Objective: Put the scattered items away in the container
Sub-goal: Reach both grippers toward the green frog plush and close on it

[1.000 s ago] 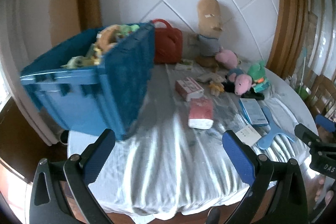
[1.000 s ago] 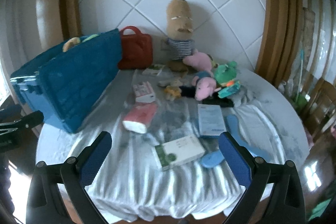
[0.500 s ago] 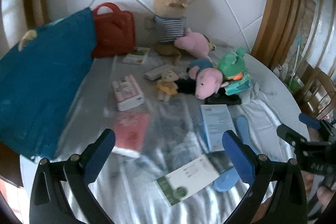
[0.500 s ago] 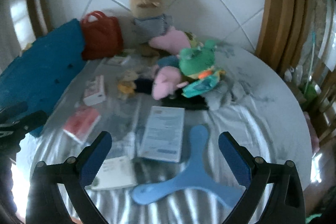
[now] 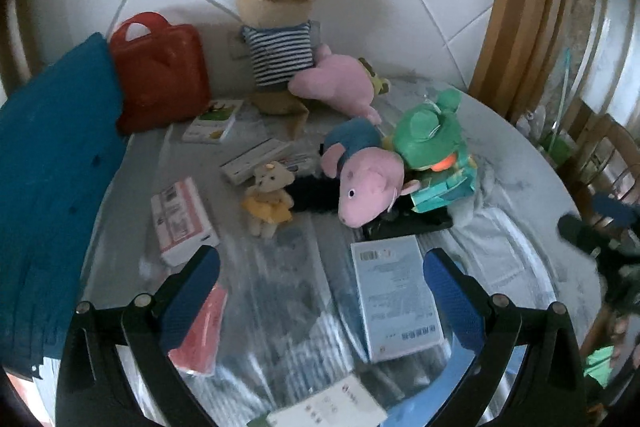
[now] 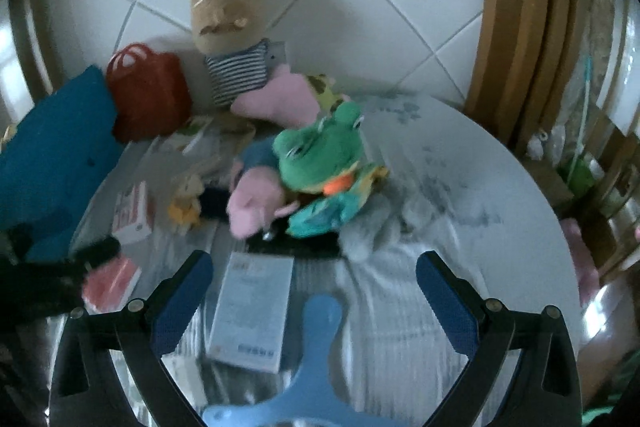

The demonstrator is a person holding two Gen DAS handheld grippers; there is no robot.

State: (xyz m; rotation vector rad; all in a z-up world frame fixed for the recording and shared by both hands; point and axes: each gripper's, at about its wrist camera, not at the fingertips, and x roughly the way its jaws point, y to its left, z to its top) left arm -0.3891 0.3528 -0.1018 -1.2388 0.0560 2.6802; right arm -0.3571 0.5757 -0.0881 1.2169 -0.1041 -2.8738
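Observation:
The blue crate (image 5: pixel 48 179) stands at the left of the table, also in the right wrist view (image 6: pixel 52 163). Scattered on the cloth are a pink pig plush (image 5: pixel 368 183), a green frog plush (image 6: pixel 320 151), a small yellow bear (image 5: pixel 268 195), a pale blue box (image 5: pixel 396 299), a pink-and-white box (image 5: pixel 180 219), a red packet (image 5: pixel 200 331) and a blue boomerang (image 6: pixel 296 371). My left gripper (image 5: pixel 320 291) is open and empty above the pale blue box. My right gripper (image 6: pixel 316 295) is open and empty above the boomerang and the box (image 6: pixel 252 311).
A large brown plush in a striped shirt (image 5: pixel 276 11) leans on the tiled wall beside a red case (image 5: pixel 160 71). A pink plush (image 5: pixel 336 83) lies behind the pig. Wooden chairs (image 5: pixel 600 155) stand at the right. The table edge curves round on the right.
Both grippers have swung right and moved forward over the table, away from the crate and toward the toys. The pig, frog and pale blue box now appear closer. Both stay open.

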